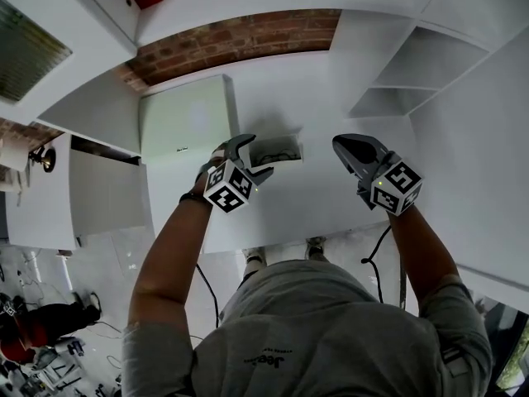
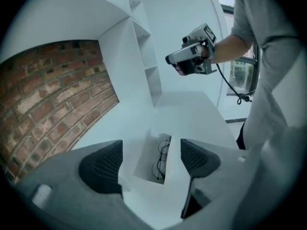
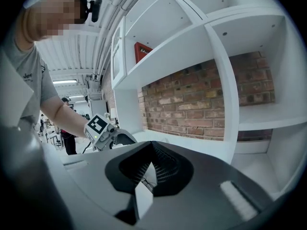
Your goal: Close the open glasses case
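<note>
**White counter (image 1: 314, 197), glasses case (image 1: 277, 150) lying open**

Brick wall (image 1: 240, 40) at the back, white shelves (image 1: 413, 73) off to the side. The case sits on the counter with the glasses (image 2: 162, 159) inside. The left hand-held gripper (image 1: 256, 157) is just beside it, jaws wide apart and empty, case lined up between them. The right hand-held gripper (image 1: 343, 145) hangs nearby, jaws pressed together on nothing.

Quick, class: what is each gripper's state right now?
Left gripper: open, empty, pointed at the open glasses case.
Right gripper: closed, holding nothing.
</note>
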Demonstrator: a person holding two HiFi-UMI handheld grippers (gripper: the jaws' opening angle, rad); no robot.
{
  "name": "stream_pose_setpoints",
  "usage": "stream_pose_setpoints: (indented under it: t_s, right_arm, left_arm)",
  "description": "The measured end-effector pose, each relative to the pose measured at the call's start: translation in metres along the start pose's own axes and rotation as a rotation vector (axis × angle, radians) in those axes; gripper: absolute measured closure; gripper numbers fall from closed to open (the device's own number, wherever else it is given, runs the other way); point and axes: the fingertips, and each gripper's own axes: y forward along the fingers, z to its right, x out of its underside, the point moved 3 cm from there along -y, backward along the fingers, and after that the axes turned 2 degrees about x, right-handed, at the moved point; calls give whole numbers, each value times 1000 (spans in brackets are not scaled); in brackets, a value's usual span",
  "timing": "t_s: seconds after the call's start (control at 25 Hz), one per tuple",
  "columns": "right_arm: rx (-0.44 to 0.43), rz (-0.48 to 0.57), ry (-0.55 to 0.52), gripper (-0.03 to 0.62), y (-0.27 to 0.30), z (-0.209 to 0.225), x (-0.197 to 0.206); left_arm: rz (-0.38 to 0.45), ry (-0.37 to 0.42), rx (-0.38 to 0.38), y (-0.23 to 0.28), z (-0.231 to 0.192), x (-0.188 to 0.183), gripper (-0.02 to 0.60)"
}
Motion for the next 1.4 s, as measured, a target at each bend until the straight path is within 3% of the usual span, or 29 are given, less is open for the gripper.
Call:
stream_pose_setpoints:
  t_s: [0.48, 1.08, 1.4]
  right_arm:
    - [-15, -38, 39, 585, 13, 12, 37]
    - [-25, -58, 52, 585, 18, 16, 47]
    - [-28, -58, 52, 585, 18, 13, 45]
  left_arm:
    - [-182, 81, 88, 69, -12, 53, 146]
    - [-247, 59, 83, 97, -10, 76, 146]
    - [-243, 14, 64, 95, -5, 78, 192]
